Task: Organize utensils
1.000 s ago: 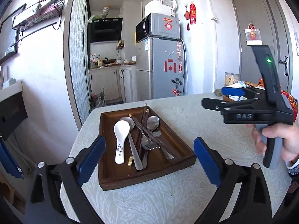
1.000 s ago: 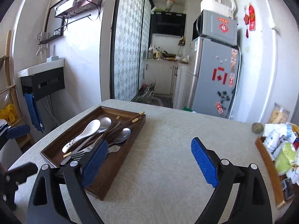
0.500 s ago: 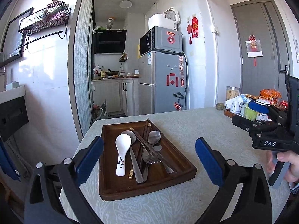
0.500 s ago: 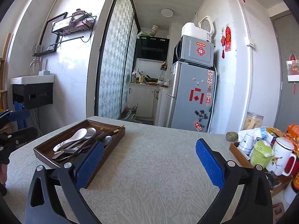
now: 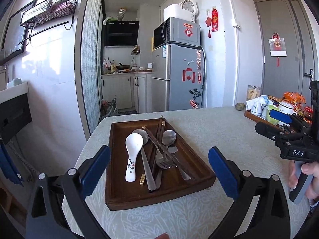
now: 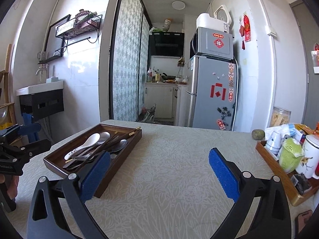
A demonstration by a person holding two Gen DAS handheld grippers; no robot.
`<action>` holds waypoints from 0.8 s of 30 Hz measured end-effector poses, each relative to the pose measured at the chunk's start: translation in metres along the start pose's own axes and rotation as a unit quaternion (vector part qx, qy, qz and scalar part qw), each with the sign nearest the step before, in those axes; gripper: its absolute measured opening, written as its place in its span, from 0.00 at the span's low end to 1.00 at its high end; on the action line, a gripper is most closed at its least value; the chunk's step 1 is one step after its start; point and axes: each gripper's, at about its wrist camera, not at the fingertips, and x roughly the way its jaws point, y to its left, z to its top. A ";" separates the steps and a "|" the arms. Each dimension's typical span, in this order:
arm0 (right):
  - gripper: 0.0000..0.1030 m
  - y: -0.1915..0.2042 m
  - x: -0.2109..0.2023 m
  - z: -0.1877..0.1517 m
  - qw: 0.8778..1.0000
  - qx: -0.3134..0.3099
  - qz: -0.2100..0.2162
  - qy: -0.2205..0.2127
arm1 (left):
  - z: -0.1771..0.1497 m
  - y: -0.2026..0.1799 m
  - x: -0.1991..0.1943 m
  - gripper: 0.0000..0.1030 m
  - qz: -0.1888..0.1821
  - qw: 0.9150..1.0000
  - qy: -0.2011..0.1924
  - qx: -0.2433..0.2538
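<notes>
A dark brown wooden tray (image 5: 127, 195) sat on the pale leaf-patterned tabletop (image 5: 219, 131), near its left edge. Inside the tray lay a loose pile of utensils: a white ceramic soup spoon with blue markings (image 5: 133, 155) on the left, a long metal spoon (image 5: 146, 159) touching it, dark wooden chopsticks with gold tips (image 5: 159, 137) crossing the middle, a metal fork (image 5: 162, 159) and a second metal spoon (image 5: 169, 137) on the right.

The left claw (image 5: 159, 171), with blue padded fingers, hung just in front of the tray's near end, its fingers spread wide apart and holding nothing; the tray showed between them. The right claw (image 6: 159, 171) hovered over bare tabletop to the right of the tray, its blue fingers having just been opening, now wide apart with nothing between them. A hand (image 5: 309, 179) gripped its grey handle.

At the far right of the tabletop a lighter wooden tray (image 6: 279, 171) held a green cabbage-shaped jug (image 6: 289, 153) and a white mug (image 6: 308, 155)
</notes>
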 end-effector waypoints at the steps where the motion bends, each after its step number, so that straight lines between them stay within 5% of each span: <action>1: 0.97 0.000 0.001 -0.001 1.000 0.001 -0.001 0.004 | 0.000 0.000 0.000 0.97 0.002 1.000 0.000 0.000; 24: 0.97 0.007 0.002 -0.001 1.000 -0.001 0.020 0.014 | 0.001 0.003 -0.004 0.97 0.019 1.000 -0.002 -0.003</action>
